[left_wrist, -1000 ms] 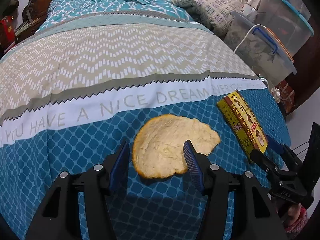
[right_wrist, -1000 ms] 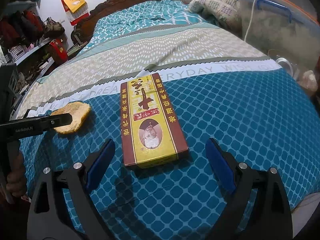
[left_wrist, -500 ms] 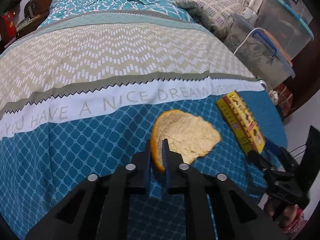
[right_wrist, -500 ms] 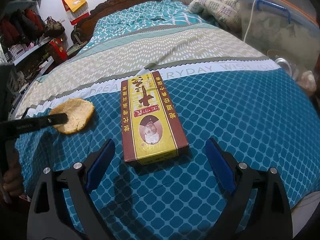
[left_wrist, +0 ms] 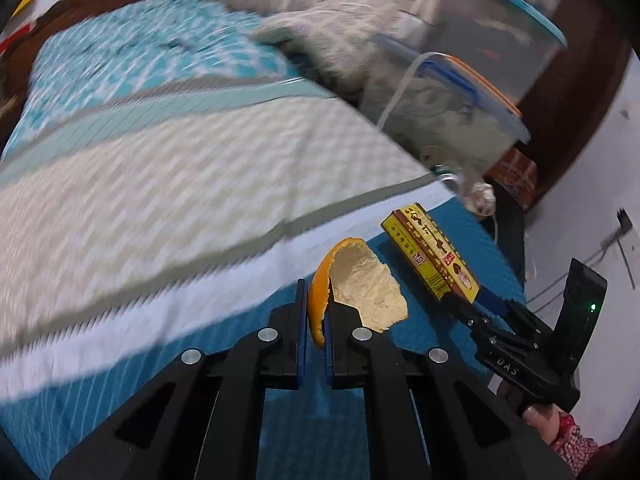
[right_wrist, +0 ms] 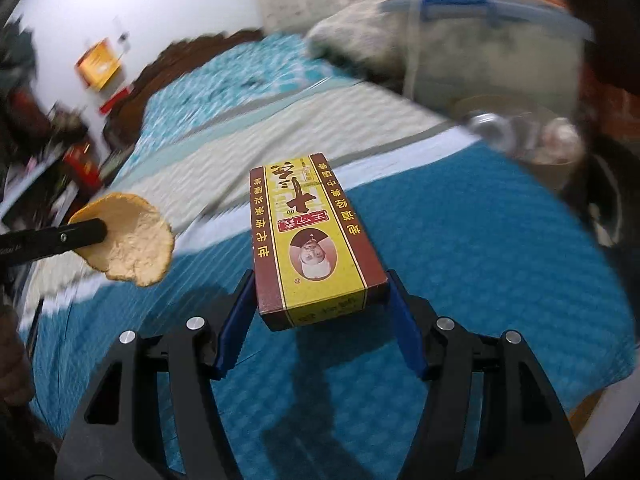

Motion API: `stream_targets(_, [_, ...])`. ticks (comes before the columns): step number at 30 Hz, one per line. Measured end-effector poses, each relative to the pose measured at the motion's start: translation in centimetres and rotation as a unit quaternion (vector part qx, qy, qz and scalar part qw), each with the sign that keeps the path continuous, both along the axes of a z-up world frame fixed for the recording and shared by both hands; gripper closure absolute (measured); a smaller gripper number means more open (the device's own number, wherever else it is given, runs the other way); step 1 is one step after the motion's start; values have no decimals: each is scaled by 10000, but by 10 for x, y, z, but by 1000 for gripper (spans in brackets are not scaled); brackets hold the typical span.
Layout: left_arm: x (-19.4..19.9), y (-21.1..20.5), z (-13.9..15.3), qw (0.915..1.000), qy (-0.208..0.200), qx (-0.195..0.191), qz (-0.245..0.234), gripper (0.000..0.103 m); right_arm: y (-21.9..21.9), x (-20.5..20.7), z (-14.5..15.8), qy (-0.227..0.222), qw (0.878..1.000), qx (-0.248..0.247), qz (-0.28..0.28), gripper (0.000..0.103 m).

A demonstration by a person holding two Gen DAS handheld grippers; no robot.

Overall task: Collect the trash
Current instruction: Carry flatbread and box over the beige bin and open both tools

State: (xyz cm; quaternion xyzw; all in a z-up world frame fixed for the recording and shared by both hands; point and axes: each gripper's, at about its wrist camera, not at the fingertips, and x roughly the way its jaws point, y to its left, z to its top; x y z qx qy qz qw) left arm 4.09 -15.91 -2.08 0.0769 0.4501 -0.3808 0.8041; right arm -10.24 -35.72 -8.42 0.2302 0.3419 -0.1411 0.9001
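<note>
My left gripper (left_wrist: 316, 312) is shut on a large orange peel (left_wrist: 360, 284), pith side facing right, and holds it above the bed. The peel also shows in the right wrist view (right_wrist: 128, 240), clamped by the left gripper (right_wrist: 96, 230). My right gripper (right_wrist: 318, 292) is shut on the near end of a long yellow and maroon cardboard box (right_wrist: 308, 236) and holds it lifted off the bed. The box also shows in the left wrist view (left_wrist: 430, 250), held by the right gripper (left_wrist: 468, 304).
The bed (left_wrist: 160, 184) has a blue, white and beige patterned cover. A pillow (left_wrist: 340, 36) lies at its head. Clear plastic storage bins (left_wrist: 452, 100) stand beside the bed on the right. Cluttered shelves (right_wrist: 40, 140) stand to the left.
The right gripper closed on the box and lifted it. The left gripper, shut on the peel, raised it off the bed. Both views now blur from motion.
</note>
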Motion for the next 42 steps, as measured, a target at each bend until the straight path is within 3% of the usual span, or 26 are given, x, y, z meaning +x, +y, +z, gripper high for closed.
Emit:
stream_targets(6, [11,-118,16,9968,-227,165,-751,97,-91,-16,17,-259,9960,-121,-846,39])
stream_targets(13, [25,-280,30,9888,-464,197,-1407,97,-212,-16,6,-345,9866,444,-1534,39])
stream_targets(18, [28,-369,12,9848,-489,337,-1630,97,-268,-5,5,-308,9797,179,-1971,39])
stream_targets(22, [30,-408,-16,9832,-388,542,-1697,97,-288,0,7,-244,9775,-88,-2095,39])
stream_targets(25, [28,-425,-40,9812,-376,747,-1741,95,-296,9,2,-188,9790,-175,-2023,38])
stream_targets(26, [28,-428,-47,9802,-361,842,-1754,81,-297,15,-1,-142,9801,-234,-1964,37])
stream_targets(27, [29,-431,-54,9792,-343,985,-1741,55,-295,19,-3,-95,9811,-288,-1910,34])
stream_targets(28, [29,-430,-58,9797,-400,1072,-1647,55,-294,24,-7,-8,9823,-339,-1842,33])
stream_targets(30, [35,-420,-59,9819,-393,1002,-1555,55,-296,29,-13,119,9825,-333,-1831,19])
stream_targets(33, [45,-394,-49,9857,-243,804,-1459,54,-289,21,-11,-13,9822,-313,-1853,19])
stream_targets(42, [26,-284,-16,9894,-704,354,-1216,52,-228,-18,22,-520,9810,-287,-1848,19])
